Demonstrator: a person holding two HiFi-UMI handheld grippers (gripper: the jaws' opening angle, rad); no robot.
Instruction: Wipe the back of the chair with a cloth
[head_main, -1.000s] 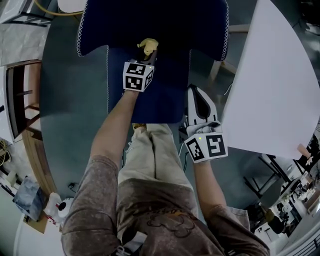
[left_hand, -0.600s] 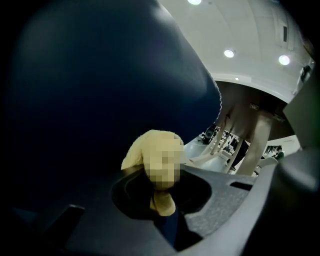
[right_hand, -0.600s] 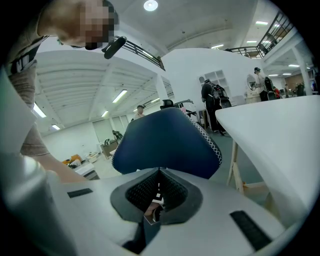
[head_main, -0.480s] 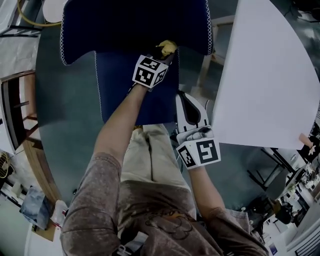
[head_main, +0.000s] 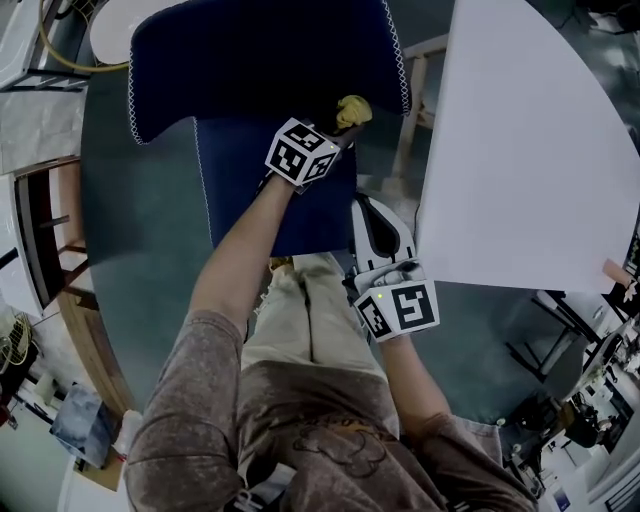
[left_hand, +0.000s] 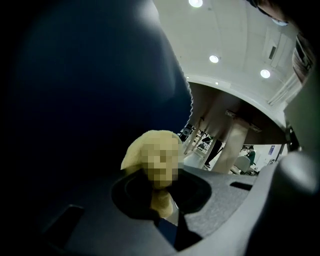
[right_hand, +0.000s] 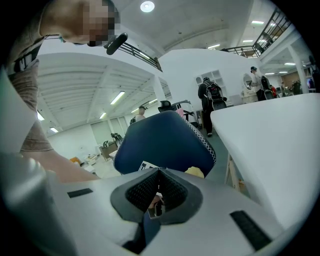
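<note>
The left tool (head_main: 343, 120), clamped on the yellow cloth (head_main: 353, 108), has slid it from the middle of the chair back (head_main: 250, 50) toward its right edge, so wiping proceeds; the right tool (head_main: 370, 208) waits closed, empty.

— What carries the load here?
— The grey floor (head_main: 140, 230). The blue chair (head_main: 250, 60) stands over it ahead of me.
— Anything else on it?
— At my right, the white counter (head_main: 520, 150), on a wooden leg (head_main: 407, 135).
</note>
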